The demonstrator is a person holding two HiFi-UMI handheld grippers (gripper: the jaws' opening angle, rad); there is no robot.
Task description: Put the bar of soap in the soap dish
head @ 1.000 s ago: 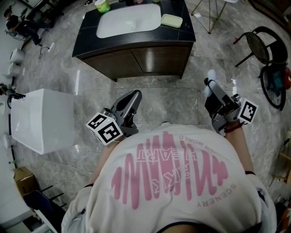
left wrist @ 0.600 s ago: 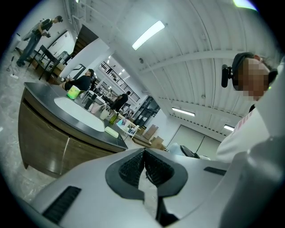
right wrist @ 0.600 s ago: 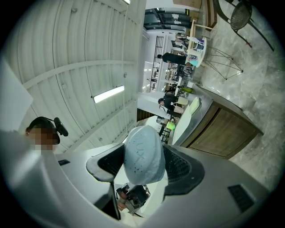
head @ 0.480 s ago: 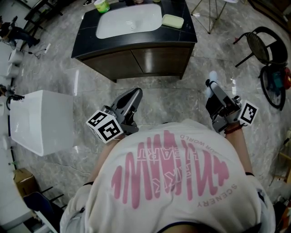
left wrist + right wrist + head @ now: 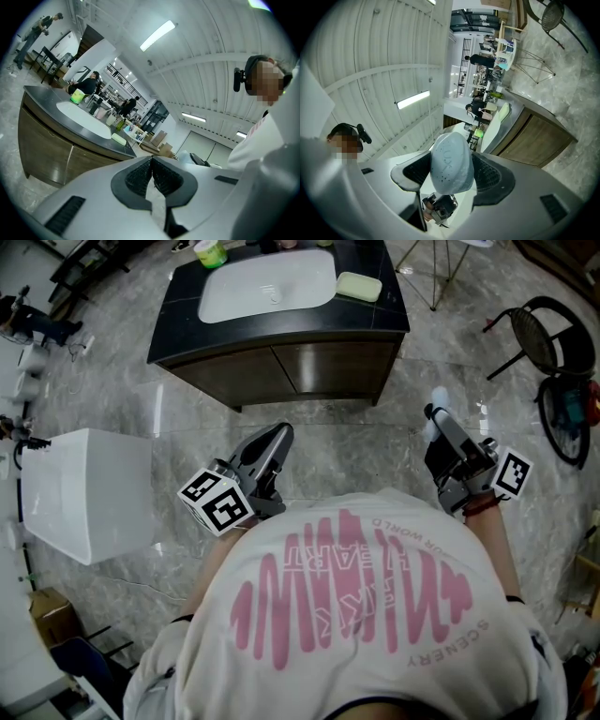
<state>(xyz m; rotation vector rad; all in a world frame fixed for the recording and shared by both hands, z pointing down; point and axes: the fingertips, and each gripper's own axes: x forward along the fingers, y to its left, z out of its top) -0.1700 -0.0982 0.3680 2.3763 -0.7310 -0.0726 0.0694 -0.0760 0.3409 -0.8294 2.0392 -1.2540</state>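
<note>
The right gripper (image 5: pixel 437 416) has its jaws shut tight on the bar of soap (image 5: pixel 451 161). The soap is pale and rounded. It sits right between the two dark pads and sticks out past the tips. The left gripper (image 5: pixel 278 434) has its jaws pressed together with nothing in them. The person stands back from the black counter (image 5: pixel 281 322) at the top of the head view. A pale green thing that looks like the soap dish (image 5: pixel 358 285) lies at the counter's right end, just beside the white sink (image 5: pixel 267 282) and well apart from the soap. To do this step well, the person should likely walk closer and keep the grip firm, because soap is slippery. The soap should then go low over the dish before the jaws open.
</note>
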